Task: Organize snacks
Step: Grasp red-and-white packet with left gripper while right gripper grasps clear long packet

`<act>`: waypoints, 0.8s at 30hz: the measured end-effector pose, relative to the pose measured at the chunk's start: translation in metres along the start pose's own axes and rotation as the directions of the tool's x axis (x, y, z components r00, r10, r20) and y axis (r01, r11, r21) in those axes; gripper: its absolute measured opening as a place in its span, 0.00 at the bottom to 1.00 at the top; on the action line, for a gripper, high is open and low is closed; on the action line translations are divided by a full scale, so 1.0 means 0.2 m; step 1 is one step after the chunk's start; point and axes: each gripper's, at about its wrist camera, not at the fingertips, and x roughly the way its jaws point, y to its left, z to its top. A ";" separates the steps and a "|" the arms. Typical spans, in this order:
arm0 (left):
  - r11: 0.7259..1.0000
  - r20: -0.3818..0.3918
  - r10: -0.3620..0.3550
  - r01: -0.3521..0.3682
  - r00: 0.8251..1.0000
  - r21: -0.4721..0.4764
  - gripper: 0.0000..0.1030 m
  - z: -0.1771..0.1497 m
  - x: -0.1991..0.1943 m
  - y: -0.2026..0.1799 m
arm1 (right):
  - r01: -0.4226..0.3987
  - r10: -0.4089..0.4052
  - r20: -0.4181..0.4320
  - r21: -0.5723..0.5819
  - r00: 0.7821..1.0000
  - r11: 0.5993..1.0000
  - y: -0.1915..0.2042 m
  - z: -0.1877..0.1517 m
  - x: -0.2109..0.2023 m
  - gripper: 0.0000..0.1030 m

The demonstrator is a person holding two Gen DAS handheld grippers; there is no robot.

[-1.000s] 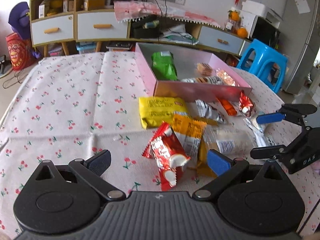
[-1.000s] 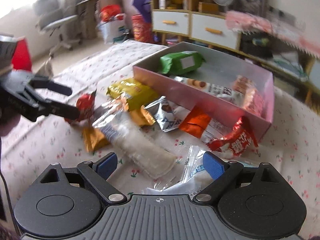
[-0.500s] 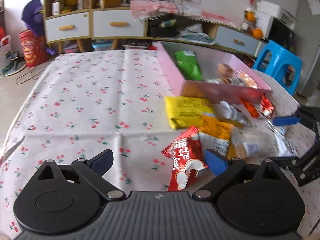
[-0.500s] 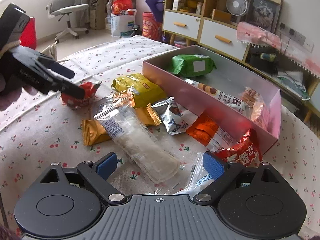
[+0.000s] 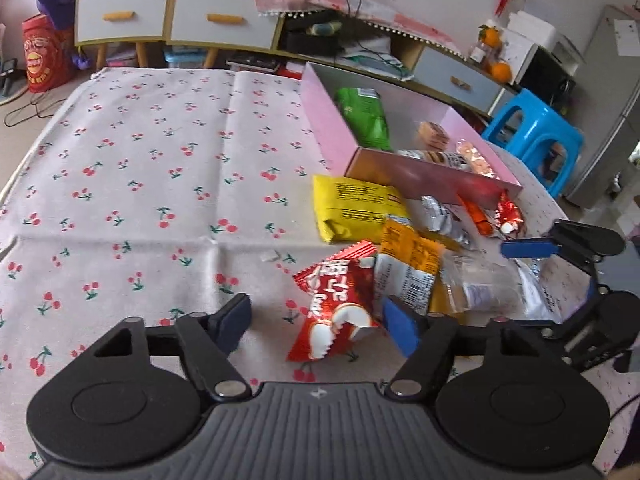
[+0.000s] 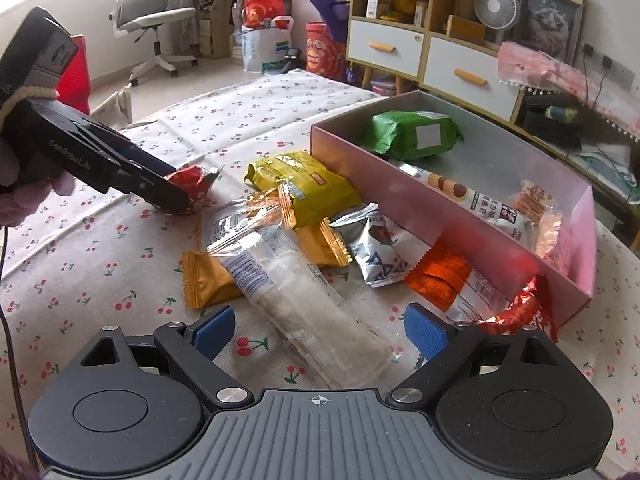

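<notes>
A pink box (image 5: 420, 178) holds a green packet (image 5: 362, 118) and several small snacks; it also shows in the right wrist view (image 6: 452, 196). Loose snacks lie in front of it: a yellow bag (image 5: 358, 206), an orange packet (image 5: 408, 264), a clear packet (image 6: 304, 304). My left gripper (image 5: 316, 322) is open around the lower end of a red packet (image 5: 340, 300) lying on the cloth. In the right wrist view the left gripper (image 6: 172, 196) is down at that red packet (image 6: 192, 182). My right gripper (image 6: 320, 330) is open over the clear packet's near end.
The table has a cherry-print cloth (image 5: 140, 168). A blue stool (image 5: 536, 132) stands beyond the box. Drawers and shelves (image 5: 160, 16) line the back wall. An office chair (image 6: 148, 20) stands far left in the right wrist view.
My left gripper has come closer to the red packet, which now lies between its fingers. The right gripper has held nearly still over the clear packet.
</notes>
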 end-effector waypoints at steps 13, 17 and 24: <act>0.999 -0.025 -0.035 0.035 0.999 0.002 0.34 0.01 0.02 -0.02 | -0.070 0.070 -0.011 0.029 0.997 0.997 -0.01 0.02 0.03 0.66; 0.999 -0.033 -0.032 0.032 0.999 -0.001 0.32 0.02 0.03 -0.02 | -0.090 0.090 -0.014 0.030 0.996 0.996 0.00 0.02 0.02 0.54; 1.000 -0.009 -0.012 0.012 1.000 0.008 0.31 0.04 0.02 -0.04 | -0.095 0.095 -0.015 0.016 0.995 0.995 0.03 0.05 0.00 0.28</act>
